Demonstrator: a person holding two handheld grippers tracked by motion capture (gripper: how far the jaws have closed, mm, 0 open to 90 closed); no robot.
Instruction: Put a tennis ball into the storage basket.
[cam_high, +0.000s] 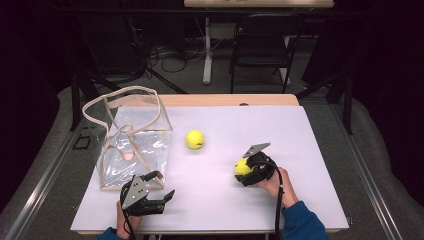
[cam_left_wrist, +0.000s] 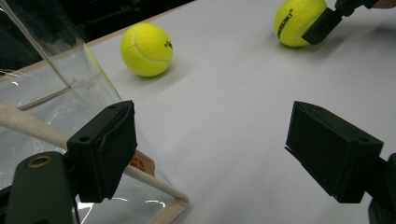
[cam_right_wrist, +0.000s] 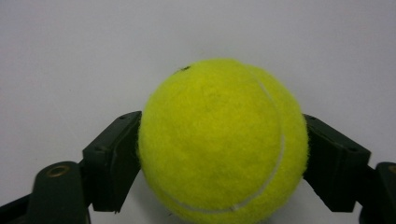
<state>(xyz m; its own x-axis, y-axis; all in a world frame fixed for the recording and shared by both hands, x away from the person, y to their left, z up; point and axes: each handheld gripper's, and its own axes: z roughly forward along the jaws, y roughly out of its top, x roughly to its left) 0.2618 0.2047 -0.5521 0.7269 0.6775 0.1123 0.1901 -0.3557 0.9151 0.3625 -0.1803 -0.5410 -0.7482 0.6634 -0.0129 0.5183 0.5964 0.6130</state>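
A yellow tennis ball (cam_high: 242, 167) (cam_right_wrist: 223, 140) rests on the white table sheet (cam_high: 220, 200) at the front right, and my right gripper (cam_high: 244, 173) (cam_right_wrist: 223, 161) is shut on it, a black pad pressed to each side. In the left gripper view the same ball (cam_left_wrist: 294, 21) appears at the top right with a black jaw against it. A second tennis ball (cam_high: 195, 139) (cam_left_wrist: 146, 49) lies loose mid-table. My left gripper (cam_high: 165, 185) (cam_left_wrist: 210, 154) stands open at the front left, nothing between its jaws, beside the near corner of a clear plastic bag (cam_high: 132, 145) (cam_left_wrist: 42, 93).
The bag stands upright at the left with its mouth open and beige strap handles (cam_high: 120, 95). The sheet covers a wooden table (cam_high: 225, 100). Beyond the table stand a dark chair (cam_high: 260, 45) and a white desk leg (cam_high: 207, 50), with cables on the floor.
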